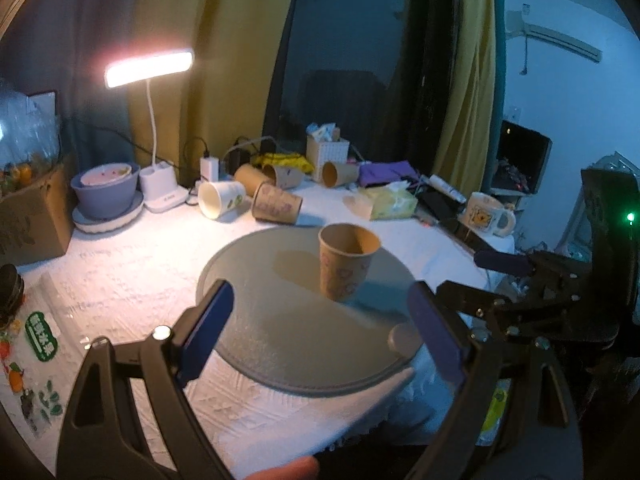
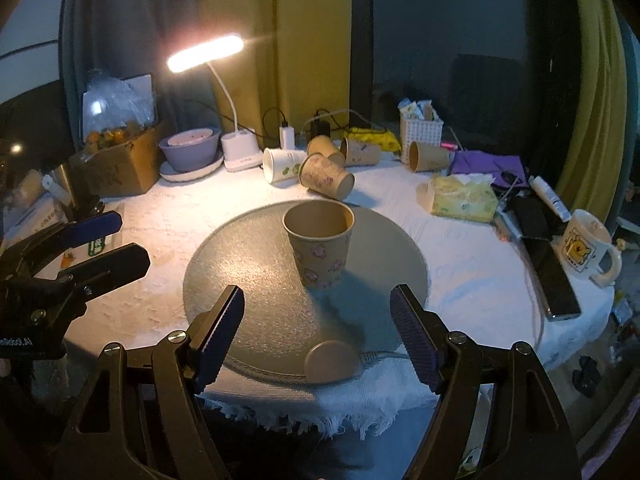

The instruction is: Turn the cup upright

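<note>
A brown paper cup (image 1: 346, 266) with pink prints stands upright, mouth up, on a round grey glass plate (image 1: 280, 340). It also shows in the right wrist view (image 2: 320, 248) on the plate (image 2: 248, 276). My left gripper (image 1: 320, 336) is open and empty, a little in front of the cup. My right gripper (image 2: 318, 332) is open and empty, just short of the cup. The right gripper appears at the right in the left wrist view (image 1: 480, 276), and the left gripper at the left in the right wrist view (image 2: 120, 240).
Several paper cups (image 2: 326, 176) and a white cup (image 2: 280, 166) lie on their sides at the back. A lit desk lamp (image 2: 206, 54), purple bowl (image 2: 190, 152), cardboard box (image 2: 120, 164), tissue pack (image 2: 460, 196), mug (image 2: 586, 246) and phone (image 2: 554, 276) surround the plate. A round puck (image 2: 330, 360) sits at the plate's front.
</note>
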Available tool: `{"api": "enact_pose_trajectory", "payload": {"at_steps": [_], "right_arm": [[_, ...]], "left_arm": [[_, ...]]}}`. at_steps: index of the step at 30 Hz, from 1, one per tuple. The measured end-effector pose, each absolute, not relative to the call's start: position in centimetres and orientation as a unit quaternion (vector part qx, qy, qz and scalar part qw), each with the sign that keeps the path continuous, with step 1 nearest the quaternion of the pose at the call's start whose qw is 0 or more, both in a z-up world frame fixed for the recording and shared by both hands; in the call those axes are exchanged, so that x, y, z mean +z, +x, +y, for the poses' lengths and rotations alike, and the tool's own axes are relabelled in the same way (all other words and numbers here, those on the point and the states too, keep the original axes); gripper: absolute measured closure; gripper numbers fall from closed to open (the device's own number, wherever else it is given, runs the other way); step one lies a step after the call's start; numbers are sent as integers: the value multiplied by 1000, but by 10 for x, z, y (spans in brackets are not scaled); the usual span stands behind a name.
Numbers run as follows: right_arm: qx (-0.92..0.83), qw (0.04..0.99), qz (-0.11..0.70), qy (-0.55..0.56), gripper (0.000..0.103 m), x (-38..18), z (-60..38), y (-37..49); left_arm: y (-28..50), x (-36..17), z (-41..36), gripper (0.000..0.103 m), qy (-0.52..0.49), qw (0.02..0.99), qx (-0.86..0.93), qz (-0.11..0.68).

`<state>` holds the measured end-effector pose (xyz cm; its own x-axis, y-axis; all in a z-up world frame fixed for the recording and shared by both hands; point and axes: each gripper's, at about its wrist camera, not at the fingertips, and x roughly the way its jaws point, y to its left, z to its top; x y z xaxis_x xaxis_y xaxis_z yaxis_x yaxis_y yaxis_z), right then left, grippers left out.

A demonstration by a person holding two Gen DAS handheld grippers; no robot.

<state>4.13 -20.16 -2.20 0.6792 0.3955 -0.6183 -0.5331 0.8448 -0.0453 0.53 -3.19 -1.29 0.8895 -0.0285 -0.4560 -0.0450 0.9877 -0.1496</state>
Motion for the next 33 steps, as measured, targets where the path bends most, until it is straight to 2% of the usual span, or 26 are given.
{"api": "enact_pose_trajectory", "payload": {"at_steps": [10, 33], "right_arm": [[262, 918, 276, -113, 25, 3, -203, 17], [261, 933, 216, -118, 25, 43, -214, -16]], "left_arm": [[-21, 14, -42, 13, -68, 980, -6, 185], [-50, 43, -46, 13, -58, 990, -6, 130]]}}
